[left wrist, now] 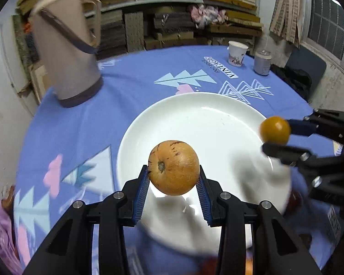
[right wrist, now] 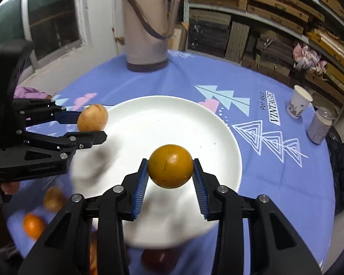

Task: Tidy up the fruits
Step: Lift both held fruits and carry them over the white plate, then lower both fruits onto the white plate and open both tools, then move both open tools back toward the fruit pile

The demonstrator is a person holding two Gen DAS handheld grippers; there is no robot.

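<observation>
My left gripper [left wrist: 173, 176] is shut on a tan speckled round fruit [left wrist: 173, 167] and holds it above the near part of the white plate [left wrist: 195, 114]. In the right wrist view the left gripper [right wrist: 96, 126] shows at the left with the tan fruit [right wrist: 92, 118] over the plate's [right wrist: 162, 119] left rim. My right gripper [right wrist: 170, 171] is shut on an orange fruit [right wrist: 170, 166] above the plate's near half. In the left wrist view the right gripper [left wrist: 273, 136] holds the orange fruit [left wrist: 275, 129] over the plate's right rim. The plate holds no fruit.
A beige thermos jug [left wrist: 66, 52] [right wrist: 149, 23] stands at the table's far side. A paper cup [left wrist: 237, 52] [right wrist: 298, 102] and a can [left wrist: 262, 61] [right wrist: 320, 126] stand at the far right. Loose fruits lie near the front edge: an orange [right wrist: 33, 225], a tan one [right wrist: 54, 198], a dark red one [right wrist: 159, 259].
</observation>
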